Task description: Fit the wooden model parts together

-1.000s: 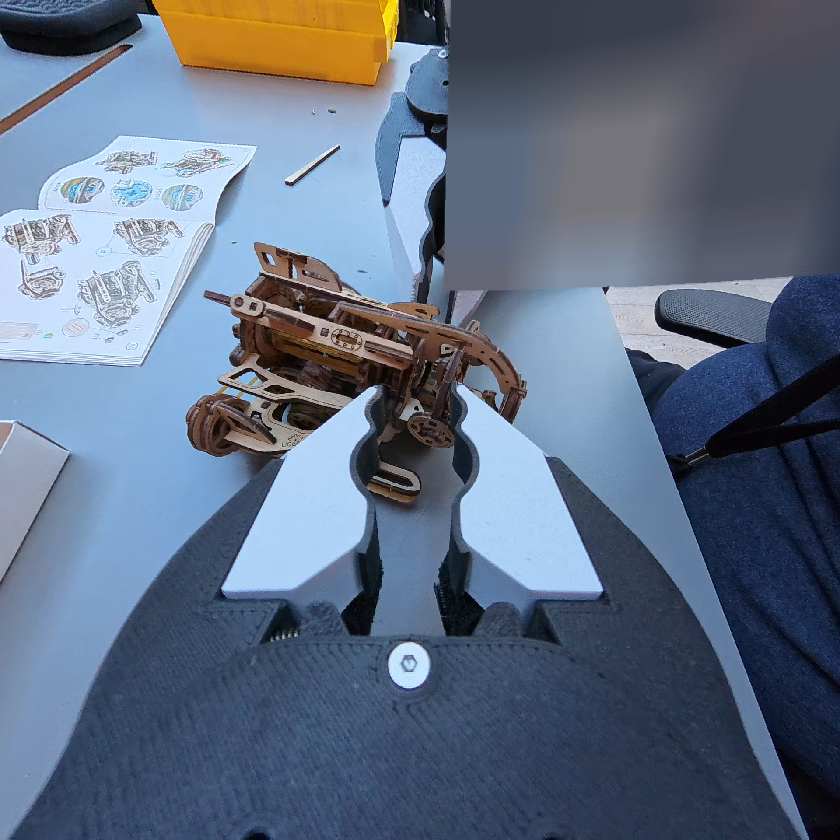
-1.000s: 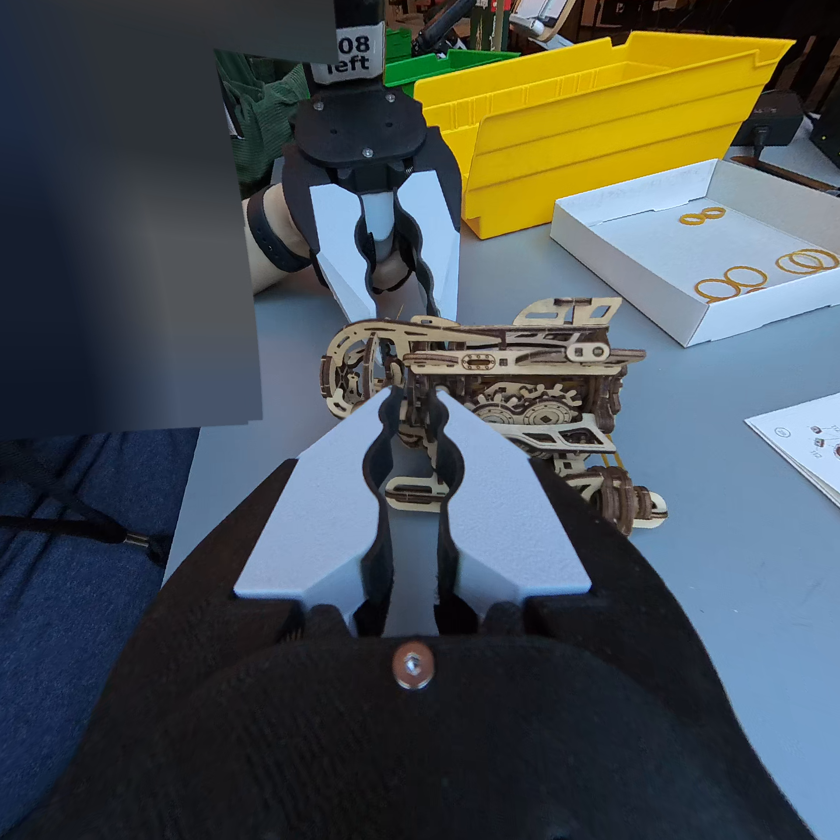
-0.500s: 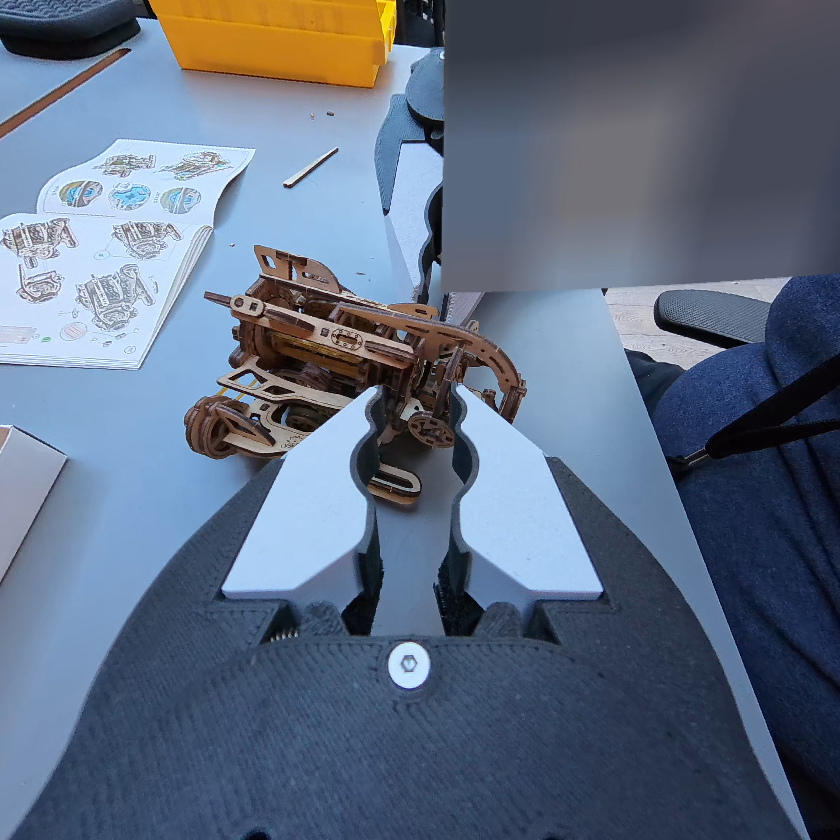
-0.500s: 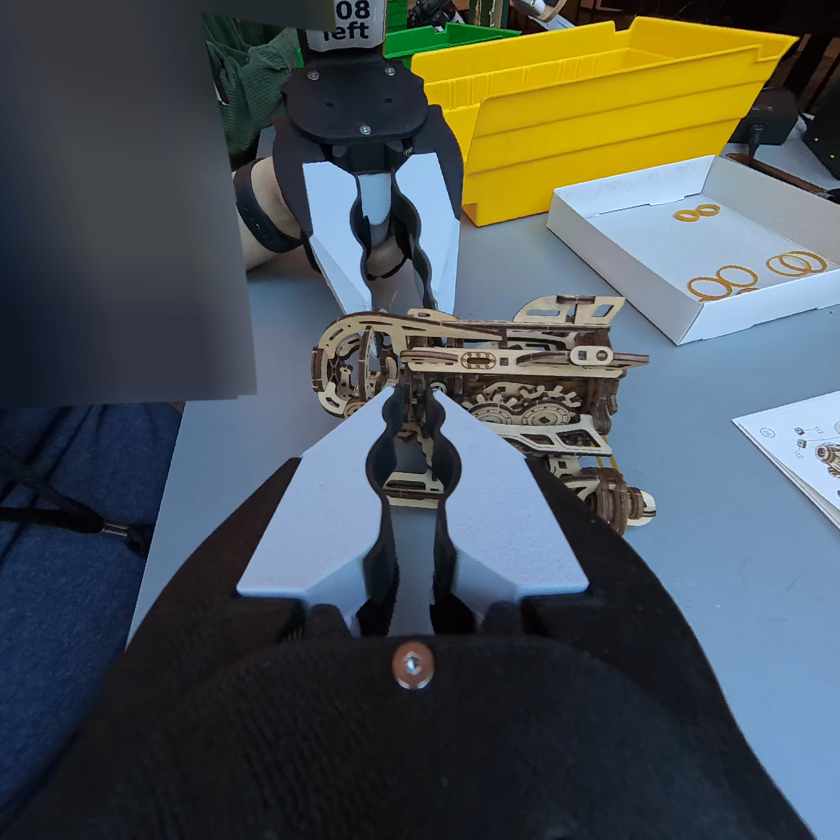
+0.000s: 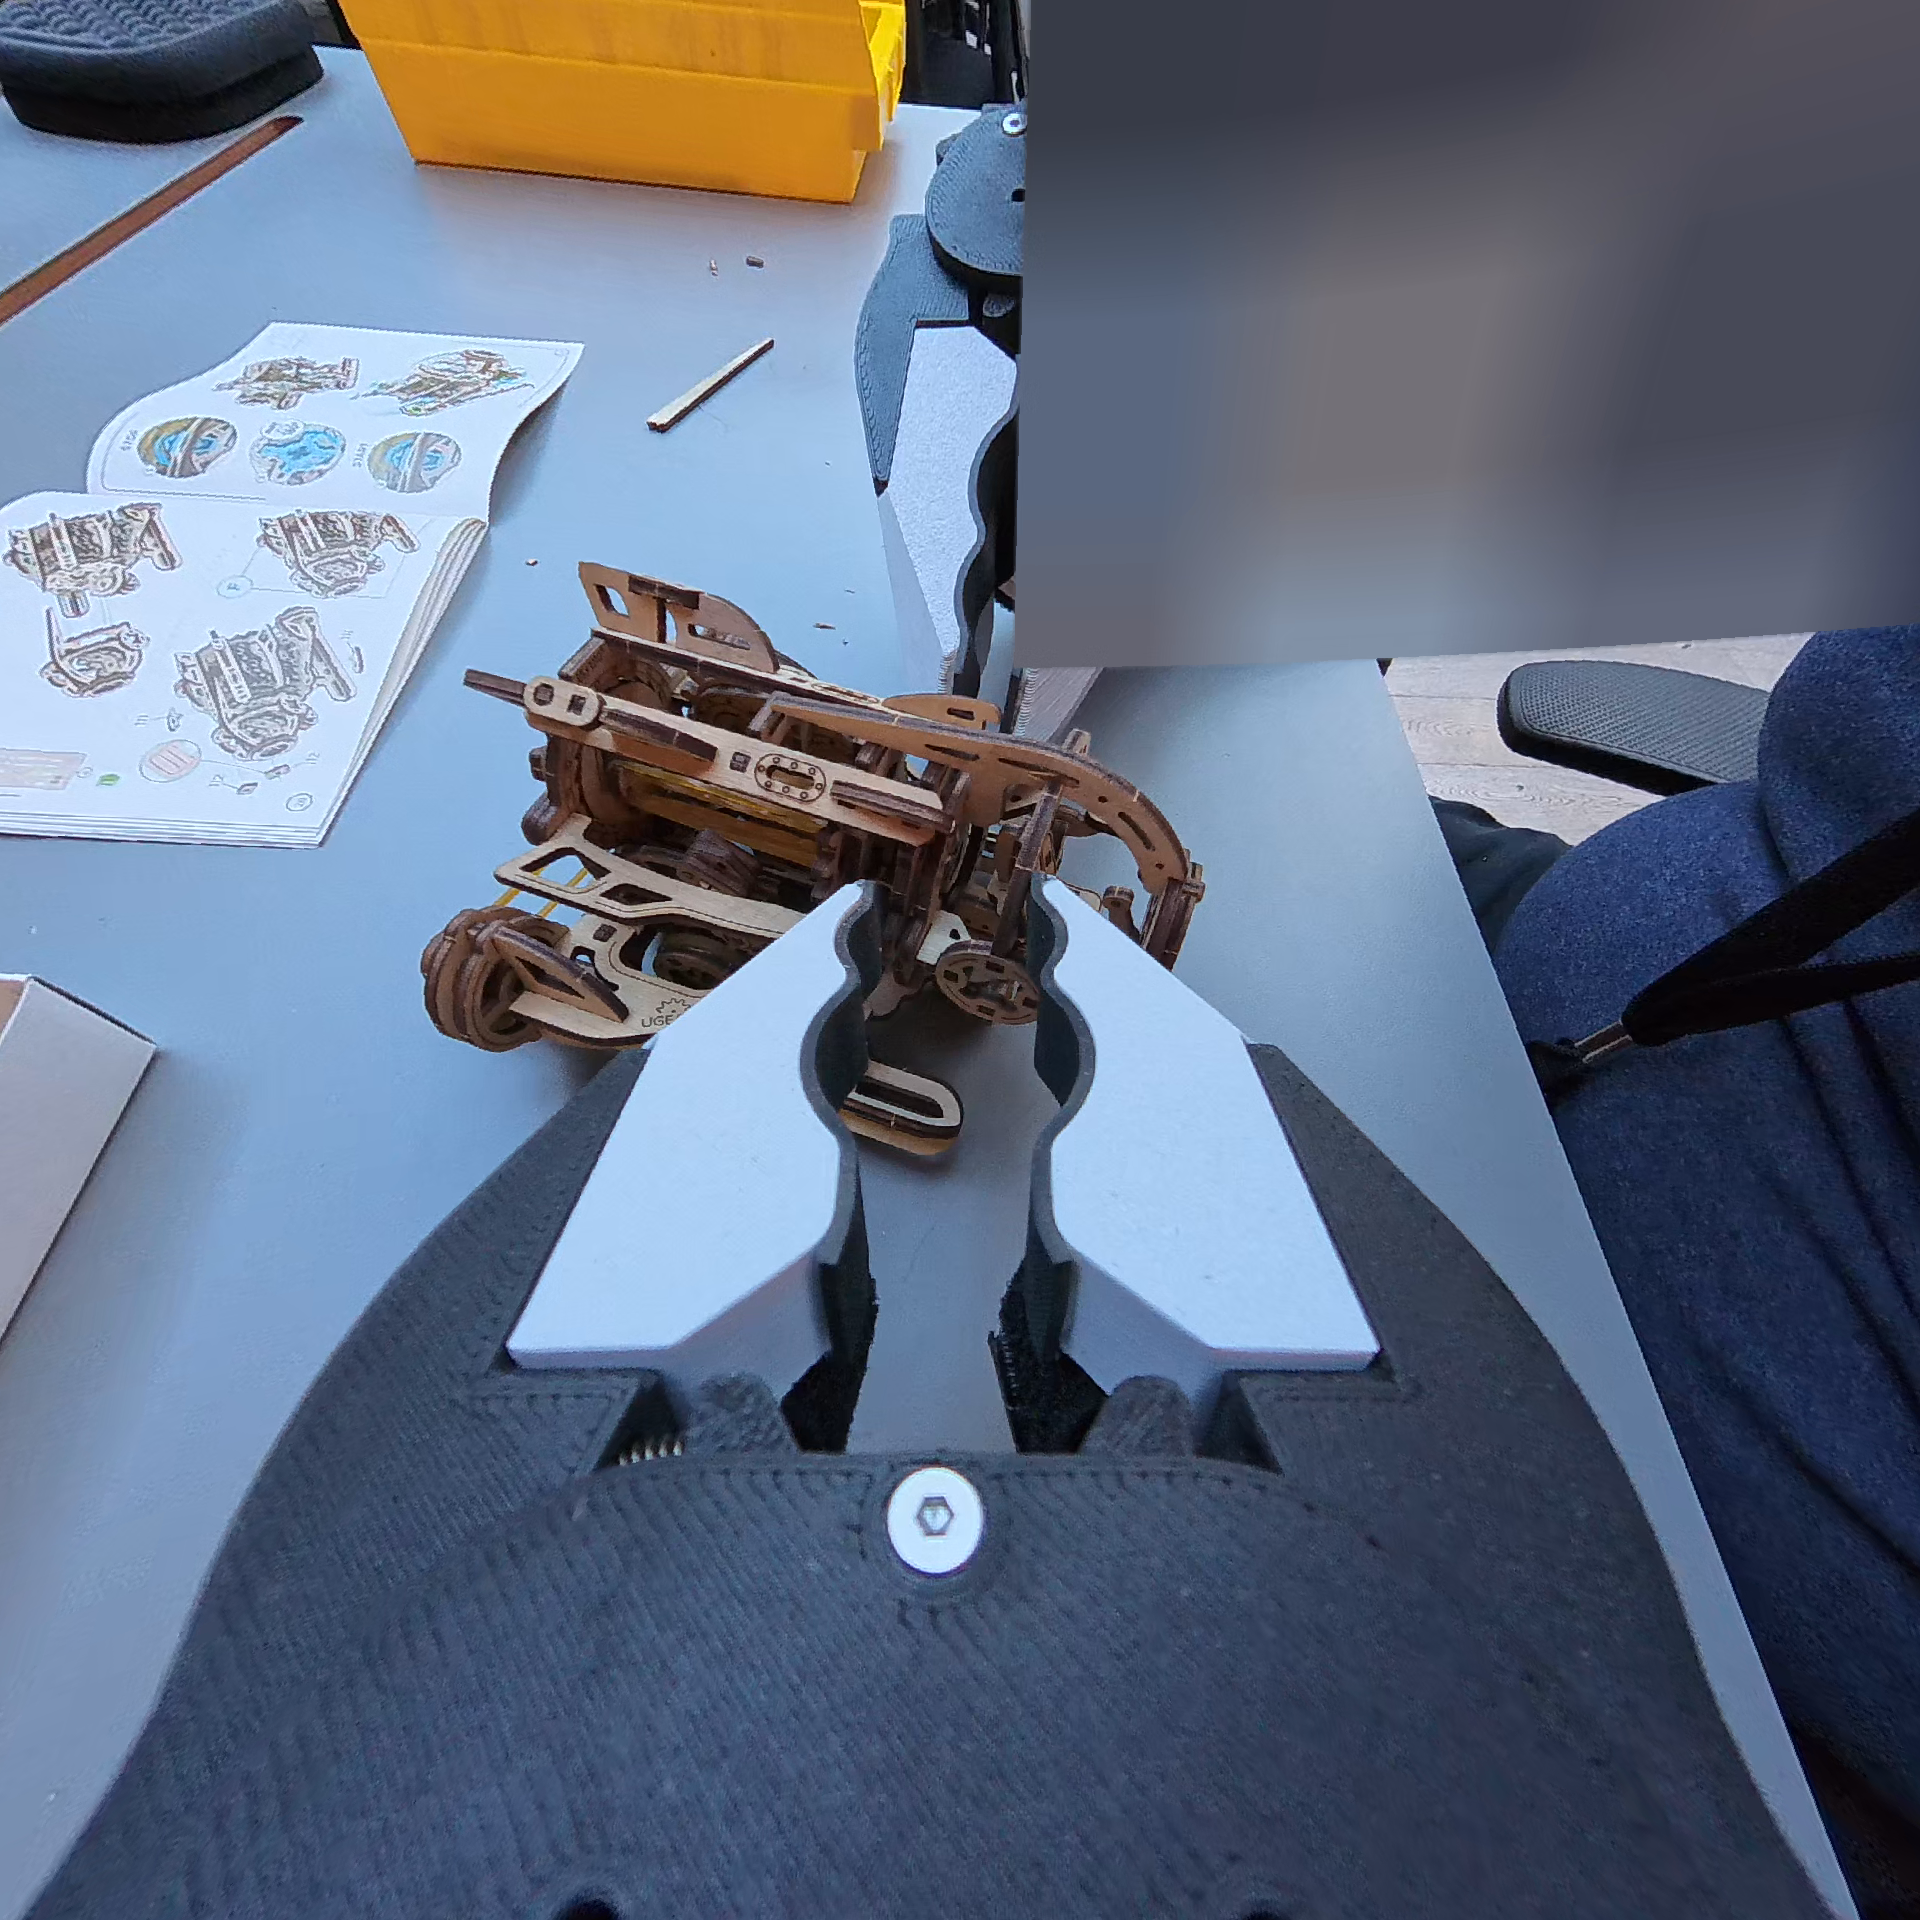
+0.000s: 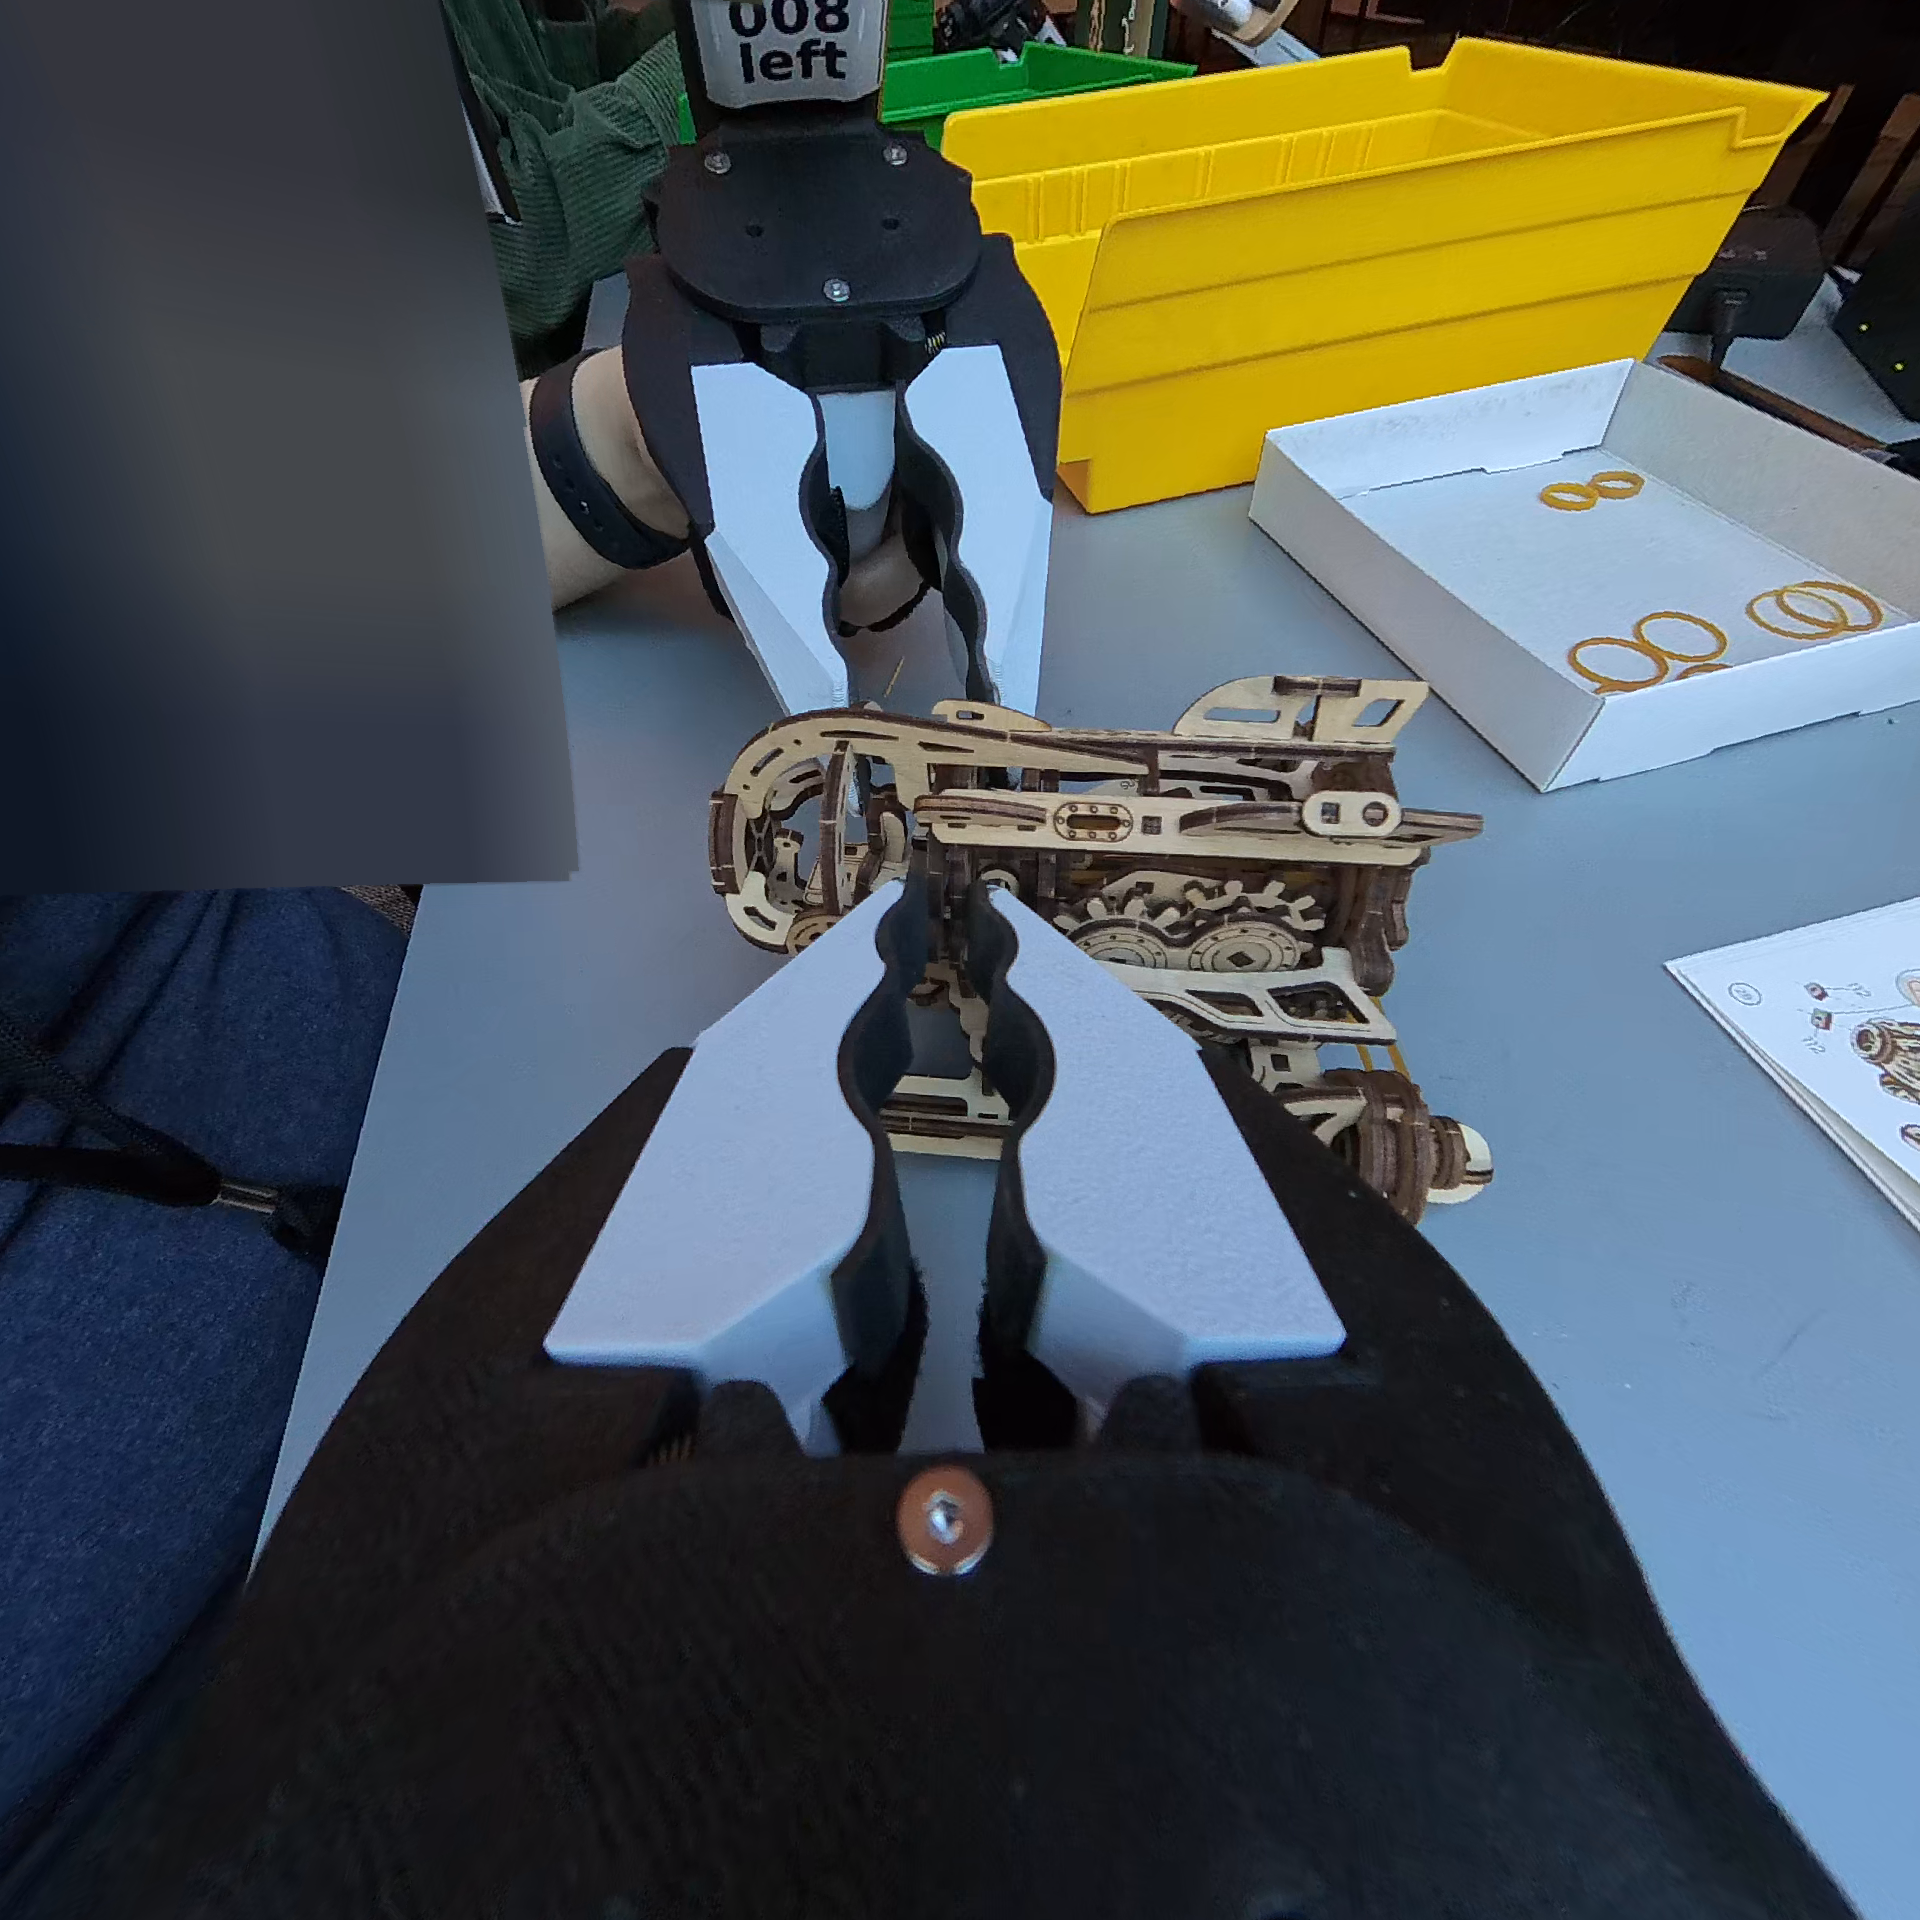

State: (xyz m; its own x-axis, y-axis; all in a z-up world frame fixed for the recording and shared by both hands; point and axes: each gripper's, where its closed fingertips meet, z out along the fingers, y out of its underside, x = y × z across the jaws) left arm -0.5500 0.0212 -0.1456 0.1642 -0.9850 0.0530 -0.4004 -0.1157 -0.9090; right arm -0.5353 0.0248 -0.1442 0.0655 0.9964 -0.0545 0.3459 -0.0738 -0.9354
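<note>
A wooden mechanical model (image 5: 748,790) with gears and a curved frame lies on the grey table (image 5: 312,1195). It also shows in the right wrist view (image 6: 1143,831). My left gripper (image 5: 951,894) is closed on upright wooden parts at the model's curved end. It reaches in from the far side in the right wrist view (image 6: 920,696). My right gripper (image 6: 951,899) is shut on a thin upright plate on the opposite side of the same end. One of its fingers (image 5: 940,488) shows behind the model; the rest is hidden by a blurred patch.
A yellow bin (image 6: 1351,260) stands at the back, with a green bin (image 6: 997,73) behind it. A white box (image 6: 1455,582) holds rubber bands (image 6: 1652,649). An open instruction booklet (image 5: 208,623) and a thin wooden stick (image 5: 710,384) lie nearby. A person's blue-clad legs (image 5: 1714,1143) are at the table edge. My left and right fingertips are right by each other.
The right wrist camera has moved a little closer, so the model and left gripper look larger. Both grippers keep the same hold on the model.
</note>
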